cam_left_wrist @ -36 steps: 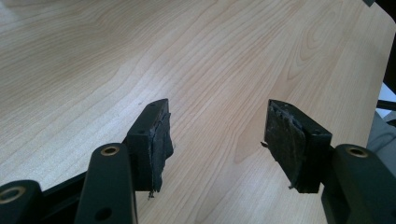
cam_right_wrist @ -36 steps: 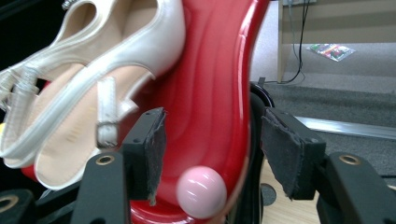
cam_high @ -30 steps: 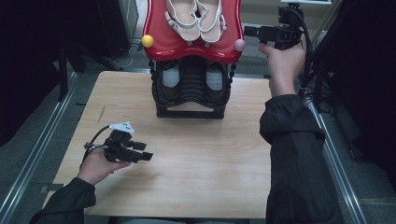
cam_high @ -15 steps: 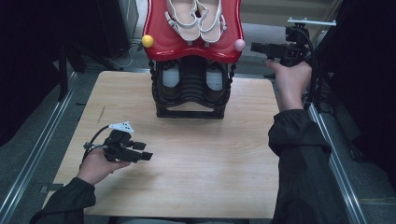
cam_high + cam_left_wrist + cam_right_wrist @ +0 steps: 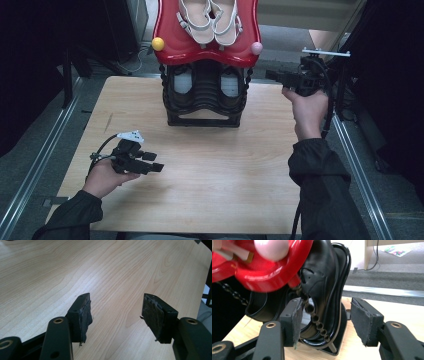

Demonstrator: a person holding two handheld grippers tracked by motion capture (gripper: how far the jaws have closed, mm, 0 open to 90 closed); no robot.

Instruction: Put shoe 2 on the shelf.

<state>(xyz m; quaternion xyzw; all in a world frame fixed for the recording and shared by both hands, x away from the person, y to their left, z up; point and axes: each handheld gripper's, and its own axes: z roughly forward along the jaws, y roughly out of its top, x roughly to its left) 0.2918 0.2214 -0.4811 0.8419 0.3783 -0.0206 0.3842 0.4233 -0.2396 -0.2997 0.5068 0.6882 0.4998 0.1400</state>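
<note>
A two-tier shoe stand (image 5: 202,120) stands at the table's far middle. Its red top tray (image 5: 172,47) carries a pair of white sandals (image 5: 210,20); the black lower tier holds black shoes (image 5: 182,82). My right gripper (image 5: 272,76) hovers just right of the stand at the lower tier's height, pointing left, open with nothing between its pads. In the right gripper view the jaws (image 5: 324,315) frame a black shoe (image 5: 322,272) and a black bead chain (image 5: 312,312) under the red tray (image 5: 262,272). My left gripper (image 5: 155,162) rests low at the front left, open and empty (image 5: 116,312).
A yellow ball (image 5: 158,43) and a pink ball (image 5: 256,48) sit on the red tray's front corners. The wooden table (image 5: 225,175) is bare in front of the stand. Metal rails (image 5: 355,165) run along both sides, and the floor lies beyond.
My right hand has come down and slightly nearer, from beside the red tray to beside the black lower tier. The left hand has kept still.
</note>
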